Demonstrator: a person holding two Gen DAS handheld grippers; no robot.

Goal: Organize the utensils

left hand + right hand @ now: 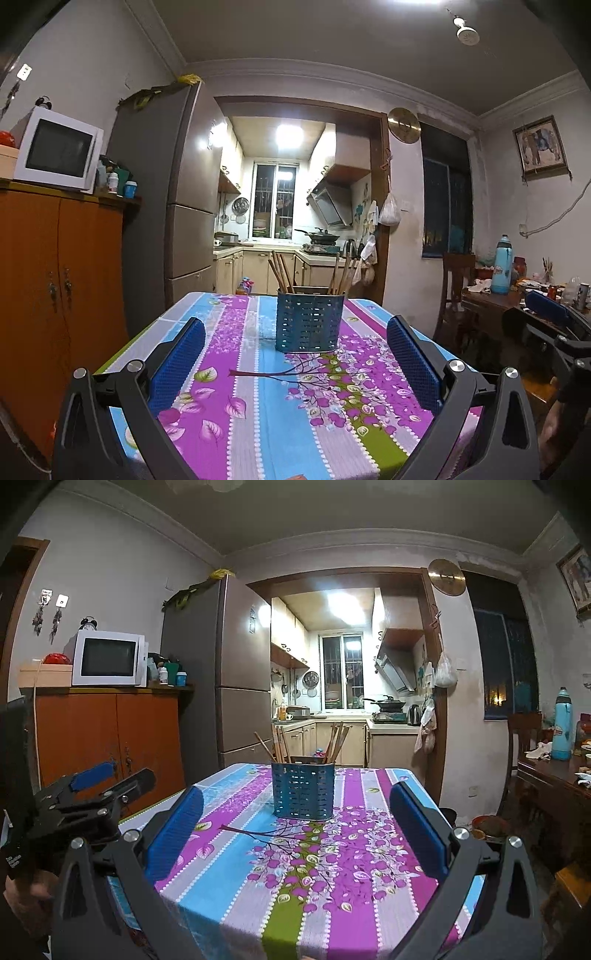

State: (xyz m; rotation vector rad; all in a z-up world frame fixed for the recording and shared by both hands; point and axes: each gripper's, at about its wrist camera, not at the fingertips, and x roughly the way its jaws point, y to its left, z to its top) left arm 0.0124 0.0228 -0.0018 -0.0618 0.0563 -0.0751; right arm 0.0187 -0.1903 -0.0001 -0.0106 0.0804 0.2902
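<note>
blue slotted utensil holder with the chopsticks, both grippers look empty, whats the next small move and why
Probably ease the right gripper forward toward the blue slotted plastic utensil holder. Both it and the left gripper are open and hold nothing. The wooden chopsticks stand in two splayed bunches in the holder, and no loose utensil shows on the floral striped tablecloth, so the holder is the only thing to work on.

Blue perforated utensil holder [308, 320] [303, 791]: oval plastic caddy, upright, at far middle of desk [236, 387] [236, 878] on floral striped cloth. Interior divided; exact compartment count unclear. Wooden chopsticks [281, 272] [277, 744] in two bunches: left bunch leaning left, right bunch [343, 274] [335, 741] leaning right, tips rising above rim. No utensils loose on cloth.
</note>
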